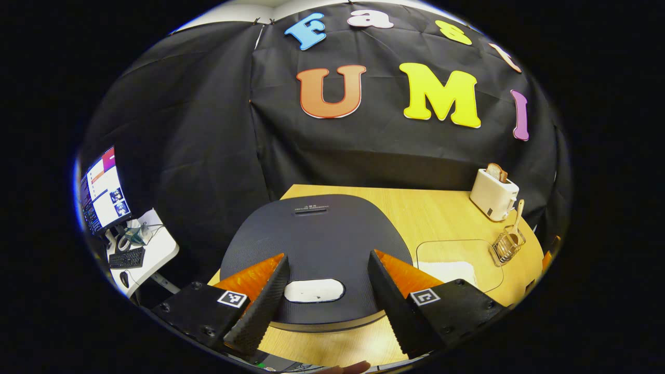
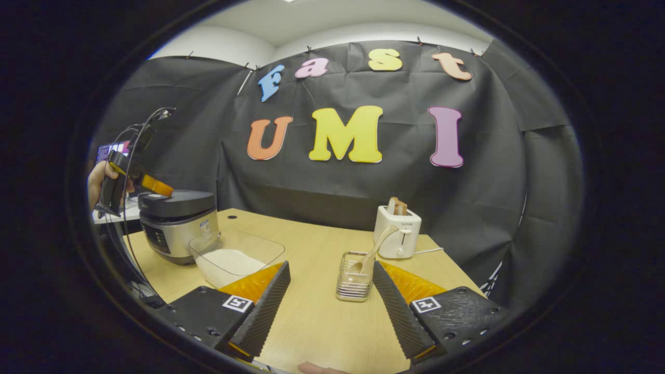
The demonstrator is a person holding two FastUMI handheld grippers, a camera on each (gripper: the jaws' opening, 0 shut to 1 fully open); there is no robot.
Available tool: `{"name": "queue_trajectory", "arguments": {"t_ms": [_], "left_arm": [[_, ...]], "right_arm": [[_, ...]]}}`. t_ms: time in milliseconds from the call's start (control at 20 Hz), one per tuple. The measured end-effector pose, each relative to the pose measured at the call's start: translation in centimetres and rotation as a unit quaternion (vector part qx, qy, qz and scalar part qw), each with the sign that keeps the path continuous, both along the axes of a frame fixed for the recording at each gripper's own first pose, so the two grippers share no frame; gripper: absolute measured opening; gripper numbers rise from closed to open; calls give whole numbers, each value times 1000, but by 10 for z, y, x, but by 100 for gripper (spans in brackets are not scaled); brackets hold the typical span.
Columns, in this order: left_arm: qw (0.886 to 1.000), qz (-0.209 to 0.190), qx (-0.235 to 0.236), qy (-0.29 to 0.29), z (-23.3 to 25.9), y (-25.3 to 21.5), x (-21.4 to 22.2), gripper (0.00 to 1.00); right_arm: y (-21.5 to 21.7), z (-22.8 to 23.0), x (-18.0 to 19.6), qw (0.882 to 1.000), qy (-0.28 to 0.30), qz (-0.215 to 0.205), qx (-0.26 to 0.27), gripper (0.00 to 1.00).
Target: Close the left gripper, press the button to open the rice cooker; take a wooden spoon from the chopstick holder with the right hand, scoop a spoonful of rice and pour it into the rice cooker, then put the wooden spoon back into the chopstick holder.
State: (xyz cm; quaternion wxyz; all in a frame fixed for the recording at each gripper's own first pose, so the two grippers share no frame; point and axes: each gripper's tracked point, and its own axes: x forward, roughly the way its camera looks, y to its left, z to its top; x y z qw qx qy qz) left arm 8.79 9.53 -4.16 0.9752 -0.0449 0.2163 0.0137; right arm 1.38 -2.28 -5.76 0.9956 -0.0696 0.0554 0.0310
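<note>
In the left gripper view my left gripper (image 1: pixel 327 291) is open, hovering just above the closed black lid of the rice cooker (image 1: pixel 311 239). The white button (image 1: pixel 314 290) lies between its fingers. In the right gripper view my right gripper (image 2: pixel 331 296) is open and empty above the table. Ahead of it stands the wire chopstick holder (image 2: pixel 354 283) with the wooden spoon (image 2: pixel 373 251) leaning in it. The clear container of rice (image 2: pixel 234 259) sits left of it, beside the rice cooker (image 2: pixel 175 223). The left gripper (image 2: pixel 136 179), held by a hand, hangs over the cooker's lid.
A white toaster (image 2: pixel 398 234) holding a slice of bread stands at the back of the wooden table (image 2: pixel 317 317). A side desk with a monitor (image 1: pixel 101 189) and keyboard stands off to the left. The black cloth wall closes the back.
</note>
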Motion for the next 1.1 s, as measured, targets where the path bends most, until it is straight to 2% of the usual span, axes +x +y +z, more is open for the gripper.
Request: {"name": "queue_trajectory", "arguments": {"t_ms": [350, 600, 750, 800, 1100], "left_arm": [[998, 17, 12, -60, 2, 3, -19, 98], [992, 41, 21, -120, 4, 4, -24, 97], [990, 49, 27, -130, 1, 3, -24, 96], [992, 49, 19, -113, -7, 1, -25, 95], [986, 60, 22, -153, 0, 2, -26, 95]], "right_arm": [[7, -3, 0, 1000, 2, 5, -1, 95], [9, -5, 0, 1000, 6, 7, -6, 95], [8, -10, 3, 1000, 12, 4, -5, 95], [9, -11, 3, 1000, 14, 4, -3, 95], [9, -9, 2, 1000, 11, -1, -5, 96]]}}
